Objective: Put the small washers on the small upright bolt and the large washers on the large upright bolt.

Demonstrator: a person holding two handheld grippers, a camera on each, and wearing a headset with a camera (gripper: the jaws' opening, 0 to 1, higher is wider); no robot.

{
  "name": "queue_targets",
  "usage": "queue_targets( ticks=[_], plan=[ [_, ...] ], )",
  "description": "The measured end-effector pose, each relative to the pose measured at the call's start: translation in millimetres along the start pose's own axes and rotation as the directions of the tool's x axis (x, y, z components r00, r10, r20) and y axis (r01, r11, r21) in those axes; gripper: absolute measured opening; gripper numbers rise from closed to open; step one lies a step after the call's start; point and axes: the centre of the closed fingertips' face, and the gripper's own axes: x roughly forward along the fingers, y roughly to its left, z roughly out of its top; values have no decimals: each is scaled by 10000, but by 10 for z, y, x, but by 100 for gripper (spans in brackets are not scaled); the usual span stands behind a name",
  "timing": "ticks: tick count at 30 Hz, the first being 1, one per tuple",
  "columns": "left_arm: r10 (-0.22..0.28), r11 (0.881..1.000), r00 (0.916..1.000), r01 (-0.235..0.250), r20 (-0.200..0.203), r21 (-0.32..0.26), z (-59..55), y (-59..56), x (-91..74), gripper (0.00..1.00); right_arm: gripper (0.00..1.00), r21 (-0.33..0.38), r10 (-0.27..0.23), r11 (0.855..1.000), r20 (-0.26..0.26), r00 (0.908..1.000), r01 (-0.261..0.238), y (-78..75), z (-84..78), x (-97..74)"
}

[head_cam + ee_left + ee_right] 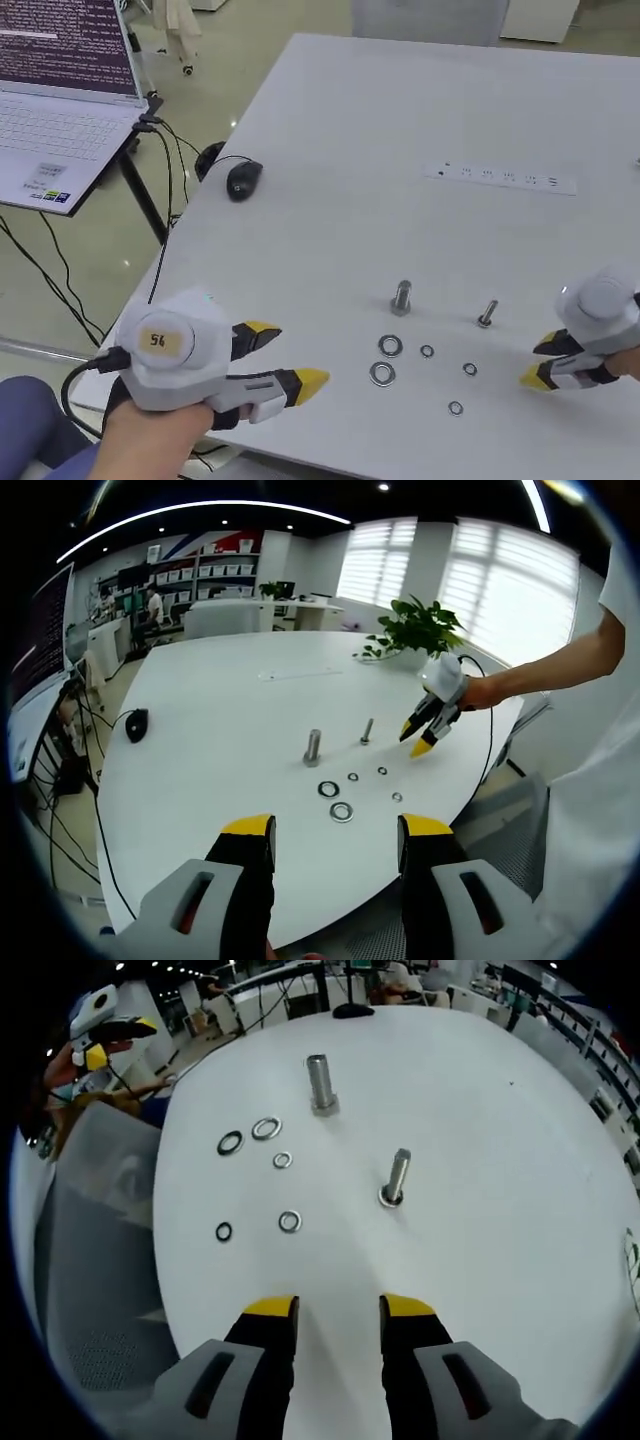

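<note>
laptop (60,110) is cut off at the picture's edge, and its screen text is too small to read. large bolt (401,297) and small bolt (487,314) stand upright on the table (400,150), long axes vertical. five washers (390,346) lie flat near them. left gripper (295,355) bears a label (157,340) "56". right gripper (538,362) is partly cut off. both have jaws apart, empty.

The right gripper (340,1310) hovers over the white worktop (500,1110), jaws apart and empty. The small bolt (395,1178) stands just ahead, the large bolt (320,1082) beyond it. Two large washers (266,1127) and three small washers (290,1222) lie flat nearer the worktop's edge.
</note>
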Motion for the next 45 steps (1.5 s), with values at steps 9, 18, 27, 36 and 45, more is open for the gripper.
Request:
queue_targets(
  ticks=[9, 18, 27, 36, 45],
  plan=[
    [-114, 9998, 9999, 114, -19, 139, 53, -25, 45, 48, 35, 22, 193, 9998, 239, 9995, -193, 201, -69, 58],
    [-282, 9992, 9995, 286, -152, 286, 60, -74, 89, 48, 35, -157, 278, 9995, 424, 9987, -271, 377, -212, 139],
    [-492, 9978, 9985, 502, -237, 443, 85, -136, 126, 48, 34, 104, -29, 9999, 1033, 9946, 19, 531, -279, 118],
    [-994, 9921, 9941, 1024, -440, 729, 71, -201, 202, 48, 33, 569, -404, 9979, 1694, 9847, 312, 676, -183, 103],
    [-1905, 9722, 9769, 2014, -967, 1197, -16, -367, 372, 48, 29, 558, -568, 9974, 2080, 9765, 461, 866, 80, 204]
  ],
)
